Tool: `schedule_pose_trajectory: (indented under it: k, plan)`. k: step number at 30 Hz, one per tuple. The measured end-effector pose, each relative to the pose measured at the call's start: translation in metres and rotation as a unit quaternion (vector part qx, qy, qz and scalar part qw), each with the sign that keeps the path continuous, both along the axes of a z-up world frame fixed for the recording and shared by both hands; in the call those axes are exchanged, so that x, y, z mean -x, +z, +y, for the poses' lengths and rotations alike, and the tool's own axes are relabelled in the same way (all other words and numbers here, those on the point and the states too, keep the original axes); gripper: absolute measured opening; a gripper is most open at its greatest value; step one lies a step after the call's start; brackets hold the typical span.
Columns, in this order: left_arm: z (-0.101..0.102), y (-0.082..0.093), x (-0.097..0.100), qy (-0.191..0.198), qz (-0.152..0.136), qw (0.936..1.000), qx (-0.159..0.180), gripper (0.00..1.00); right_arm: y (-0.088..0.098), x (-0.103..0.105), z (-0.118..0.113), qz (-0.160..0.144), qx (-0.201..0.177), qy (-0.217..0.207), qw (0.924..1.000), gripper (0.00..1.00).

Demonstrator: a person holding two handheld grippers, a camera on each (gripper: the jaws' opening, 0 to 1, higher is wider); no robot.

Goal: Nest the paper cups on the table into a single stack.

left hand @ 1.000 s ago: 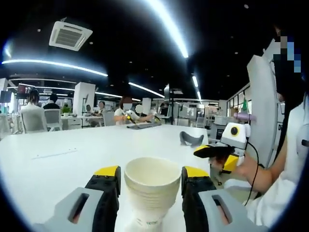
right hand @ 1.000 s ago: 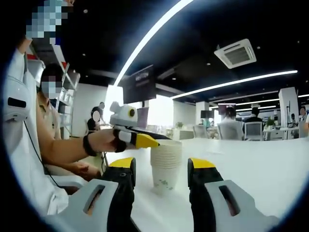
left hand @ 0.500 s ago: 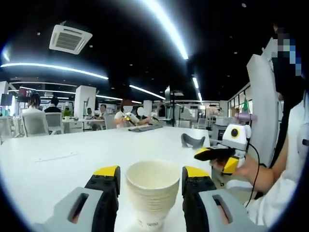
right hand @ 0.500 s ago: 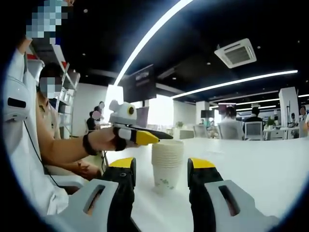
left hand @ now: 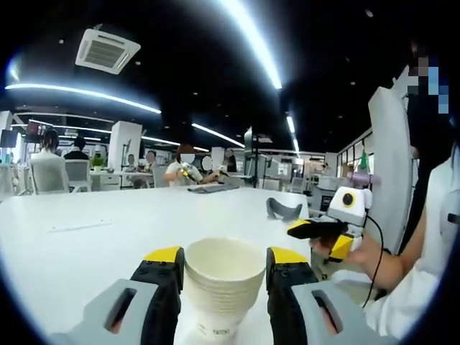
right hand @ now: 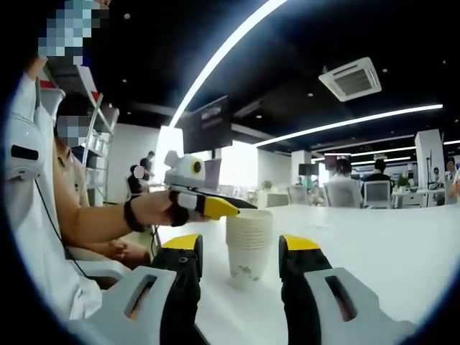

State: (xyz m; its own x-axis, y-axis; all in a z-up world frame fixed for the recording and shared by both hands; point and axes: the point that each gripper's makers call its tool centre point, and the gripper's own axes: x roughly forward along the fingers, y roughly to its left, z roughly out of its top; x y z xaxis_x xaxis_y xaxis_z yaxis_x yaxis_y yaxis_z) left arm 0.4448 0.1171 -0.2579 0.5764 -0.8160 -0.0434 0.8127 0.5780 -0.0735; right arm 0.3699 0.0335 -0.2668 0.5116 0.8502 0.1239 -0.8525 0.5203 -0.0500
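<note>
1. In the left gripper view, the left gripper is reaching forward over the white worktop, and its yellow-tipped jaws are pinching the stack of paper cups from both sides, just below the rim.
2. The stack of paper cups is standing upright on the worktop near its front edge, mouth open upward, with several nested rims showing one under another.
3. In the right gripper view, the right gripper is hovering low over the worktop with its jaws spread; the same stack is sitting beyond them, between the two tips but apart from both.
4. Also in the right gripper view, the left gripper is coming in from the left, held in the person's hand, with its yellow tip lying against the upper part of the stack.
5. In the left gripper view, the right gripper is showing off to the right of the stack, in the person's other hand.
6. A dark curved object is lying farther back on the worktop, well apart from the cups.
</note>
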Motion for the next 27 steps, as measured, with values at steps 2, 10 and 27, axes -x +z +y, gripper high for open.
schedule_pose_trajectory:
  k: [2,10,27]
  plan:
    - [0.000,0.000,0.000,0.001,-0.002,1.0000,0.002,0.49,0.000,0.000,0.000,0.000,-0.001,0.000,1.0000,0.45]
    - [0.002,0.000,0.002,0.006,-0.006,1.0000,0.004,0.50,0.000,-0.001,0.000,0.001,-0.001,-0.001,1.0000,0.45]
    - [0.003,-0.024,0.002,0.013,-0.006,0.9997,-0.018,0.50,-0.003,-0.002,0.001,0.006,-0.001,0.000,1.0000,0.44]
